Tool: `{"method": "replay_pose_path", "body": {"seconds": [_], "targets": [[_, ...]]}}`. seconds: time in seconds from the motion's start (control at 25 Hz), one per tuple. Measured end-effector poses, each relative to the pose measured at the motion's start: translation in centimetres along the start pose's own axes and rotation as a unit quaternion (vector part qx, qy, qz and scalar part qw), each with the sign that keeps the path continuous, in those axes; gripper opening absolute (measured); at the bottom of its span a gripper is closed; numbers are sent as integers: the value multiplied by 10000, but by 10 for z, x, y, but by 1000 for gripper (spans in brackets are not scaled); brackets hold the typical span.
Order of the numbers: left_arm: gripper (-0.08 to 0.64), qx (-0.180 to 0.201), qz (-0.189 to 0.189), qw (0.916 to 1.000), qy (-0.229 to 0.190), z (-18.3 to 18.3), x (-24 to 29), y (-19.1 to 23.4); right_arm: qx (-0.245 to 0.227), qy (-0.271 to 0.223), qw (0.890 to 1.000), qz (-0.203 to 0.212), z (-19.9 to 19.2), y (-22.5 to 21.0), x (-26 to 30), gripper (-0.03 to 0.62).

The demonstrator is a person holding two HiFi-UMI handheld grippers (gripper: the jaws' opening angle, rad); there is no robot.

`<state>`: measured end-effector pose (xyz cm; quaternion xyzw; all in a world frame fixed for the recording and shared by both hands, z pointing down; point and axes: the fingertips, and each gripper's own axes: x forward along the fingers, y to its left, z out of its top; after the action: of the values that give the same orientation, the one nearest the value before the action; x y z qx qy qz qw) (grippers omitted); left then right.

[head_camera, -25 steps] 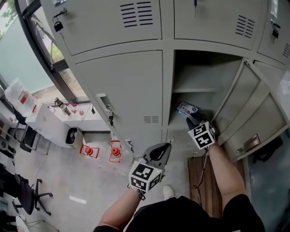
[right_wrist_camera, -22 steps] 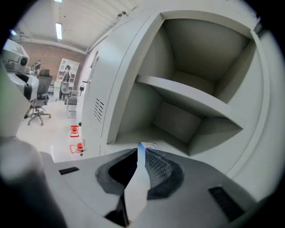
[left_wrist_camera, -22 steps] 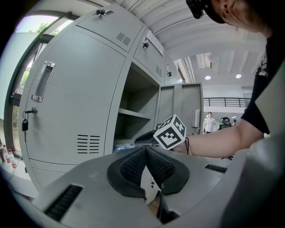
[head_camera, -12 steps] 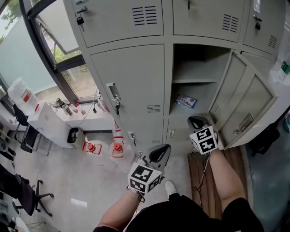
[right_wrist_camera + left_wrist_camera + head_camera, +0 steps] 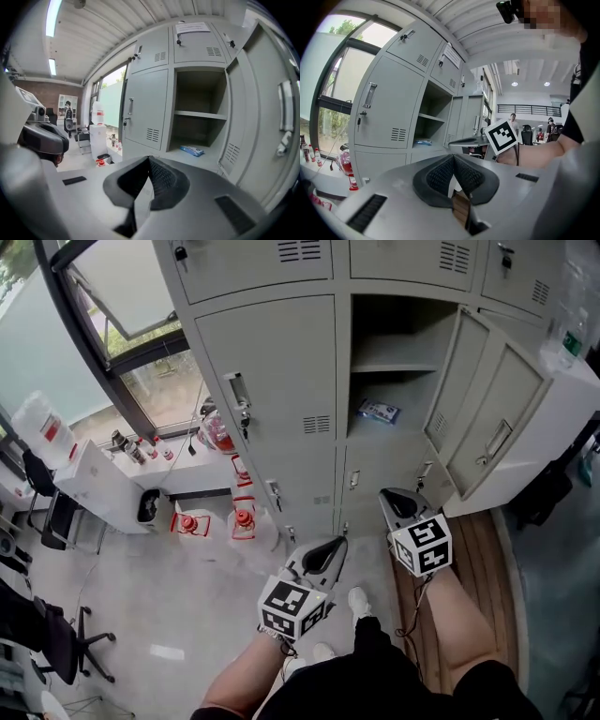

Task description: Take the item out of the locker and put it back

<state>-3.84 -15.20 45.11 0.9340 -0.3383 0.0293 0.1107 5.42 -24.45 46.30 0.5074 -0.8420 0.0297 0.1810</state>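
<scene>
The blue packet (image 5: pixel 379 412) lies on the floor of the open locker (image 5: pixel 405 448), upper centre of the head view, well apart from both tools. The left tool (image 5: pixel 322 554) and right tool (image 5: pixel 397 505) are each pressed together on nothing. To lift the packet, the right tool should probably spread before passing the door (image 5: pixel 487 418), then come in low and pinch one edge. The packet's print is too small to read, and the compartment's back sits in shadow.
</scene>
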Motion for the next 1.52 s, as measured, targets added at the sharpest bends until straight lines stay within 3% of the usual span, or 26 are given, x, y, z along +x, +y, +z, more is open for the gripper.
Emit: {"method": "replay_pose_path", "body": {"seconds": [0.36,0.76,1.52], "targets": [[15,-110,-132,9998,111,-29,-35,-28,445,-17,9990,-56,-30,45,-58,52],[15,-127,-69,9999,26,-28,-46,-53,731,-218,9971,0,-33,63,-112,52],[15,-74,386,9992,-52,-17,-12,-124,696,-423,9950,581,-44,33,-178,52]]}}
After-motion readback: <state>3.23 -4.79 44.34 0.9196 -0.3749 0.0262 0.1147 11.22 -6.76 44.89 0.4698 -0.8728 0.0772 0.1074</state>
